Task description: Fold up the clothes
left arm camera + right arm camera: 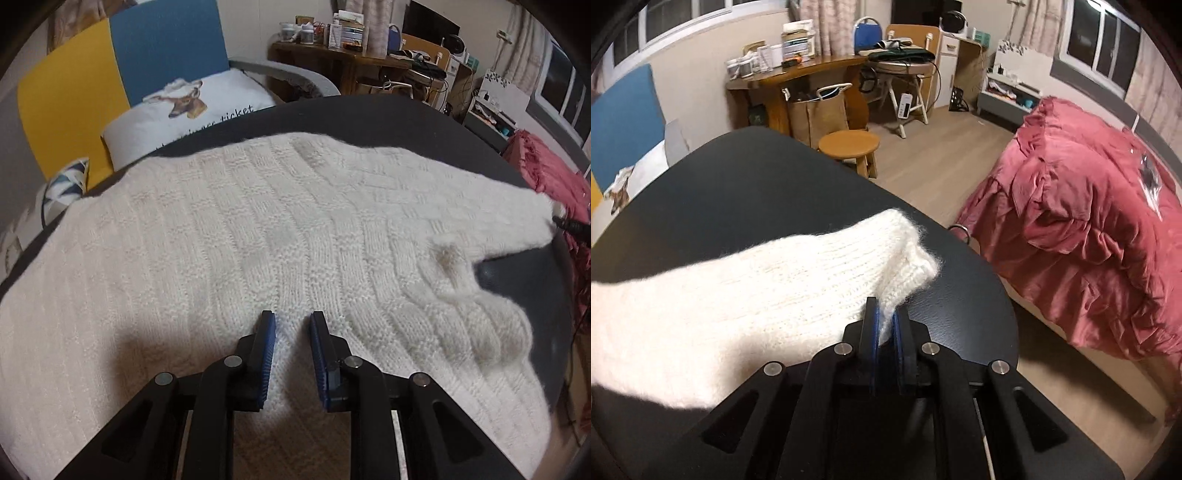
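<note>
A dark table fills the room's near side, and a white sweater lies spread flat on it. The left gripper hangs just above the sweater's body, jaws apart and holding nothing. Farther right, the right gripper pinches the sleeve end, and the sleeve stretches long, away from the body.

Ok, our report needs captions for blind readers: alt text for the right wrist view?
The right gripper pinches the cuff of a white sweater sleeve stretched across a dark table. Beyond are a wooden stool and a red blanket.
</note>
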### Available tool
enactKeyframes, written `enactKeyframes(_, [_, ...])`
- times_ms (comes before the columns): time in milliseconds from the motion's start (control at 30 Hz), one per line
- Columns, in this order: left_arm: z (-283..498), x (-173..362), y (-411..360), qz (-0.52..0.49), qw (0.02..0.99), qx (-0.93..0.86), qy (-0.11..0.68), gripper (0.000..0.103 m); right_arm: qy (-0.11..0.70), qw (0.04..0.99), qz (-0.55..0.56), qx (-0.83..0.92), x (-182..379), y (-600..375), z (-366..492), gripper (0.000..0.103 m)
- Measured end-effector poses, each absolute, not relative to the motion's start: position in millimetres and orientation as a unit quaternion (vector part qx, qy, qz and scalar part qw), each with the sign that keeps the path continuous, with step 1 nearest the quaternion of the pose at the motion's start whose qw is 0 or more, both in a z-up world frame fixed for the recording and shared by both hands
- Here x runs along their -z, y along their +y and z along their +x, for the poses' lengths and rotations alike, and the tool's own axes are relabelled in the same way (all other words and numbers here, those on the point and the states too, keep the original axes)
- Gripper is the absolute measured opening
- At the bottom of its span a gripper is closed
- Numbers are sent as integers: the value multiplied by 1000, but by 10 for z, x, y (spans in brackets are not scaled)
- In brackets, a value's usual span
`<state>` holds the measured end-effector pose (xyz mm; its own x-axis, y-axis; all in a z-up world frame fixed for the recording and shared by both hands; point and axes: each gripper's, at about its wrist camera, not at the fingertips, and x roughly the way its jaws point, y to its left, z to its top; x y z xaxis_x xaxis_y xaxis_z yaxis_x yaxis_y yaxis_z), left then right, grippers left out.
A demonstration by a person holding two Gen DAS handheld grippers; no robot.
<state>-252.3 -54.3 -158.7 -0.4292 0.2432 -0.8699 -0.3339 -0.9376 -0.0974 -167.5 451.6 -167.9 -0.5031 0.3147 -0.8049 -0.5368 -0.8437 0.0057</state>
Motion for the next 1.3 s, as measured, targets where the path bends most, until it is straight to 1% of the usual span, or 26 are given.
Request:
enactKeyframes(67, [-2599,1483,-607,-494,189,-849,11,20,140,237,-426,-862,1577,4562,-1607,9])
enactKeyframes(167, [-2798,1289,-654,-477,214,-852,-16,20,156,219,-415,-869,1423,4632,-1504,18])
enactKeyframes(200, [-2865,1224,-669,-471,223,-853,-26,20,162,213,-412,-871,1372,4655,-1470,19])
enactKeyframes(233, [-2962,1178,-669,-468,227,-854,-25,20,167,208,-408,-873,1321,4678,-1436,19])
enactKeyframes(300, [-3163,1091,-667,-463,234,-855,-20,20,153,215,-372,-890,1073,4650,-1327,19])
enactKeyframes(333, [-3271,1063,-655,-463,237,-854,-12,20,149,200,-373,-894,1073,4562,-1367,21])
enactKeyframes(400, [-3463,1059,-575,-470,250,-846,15,20,144,164,-387,-896,1143,4365,-1491,29])
enactKeyframes(467, [-3594,1074,-449,-463,260,-845,67,20,138,127,-400,-897,1213,4169,-1615,46])
enactKeyframes(567, [-3650,1130,-185,-446,276,-830,188,20,129,72,-419,-896,1318,3874,-1801,47])
enactKeyframes(667, [-3761,1211,21,-448,317,-793,263,21,120,16,-436,-892,1423,3580,-1987,47])
enactKeyframes(767, [-3908,1249,159,-442,328,-780,297,21,110,-39,-452,-885,1528,3285,-2173,47])
enactKeyframes(933, [-4153,1373,387,-475,357,-743,309,25,94,-54,-468,-877,1714,3287,-2198,48])
enactKeyframes(1033, [-4152,1557,508,-496,371,-708,340,29,103,-61,-466,-877,1718,3317,-2174,48])
enactKeyframes(1100, [-4031,1595,560,-466,378,-707,373,29,103,-62,-465,-877,1702,3299,-2176,48])
enactKeyframes(1167, [-4038,1589,550,-471,377,-712,360,22,99,-62,-464,-878,1716,3304,-2193,48])
enactKeyframes(1200, [-4062,1553,527,-471,368,-726,341,11,88,-55,-465,-879,1717,3288,-2205,48])
enactKeyframes(1233, [-4089,1513,502,-470,358,-741,320,4,76,-47,-465,-881,1718,3267,-2218,47])
enactKeyframes(1300, [-4120,1477,461,-454,328,-776,288,4,31,-5,-469,-883,1717,3215,-2260,47])
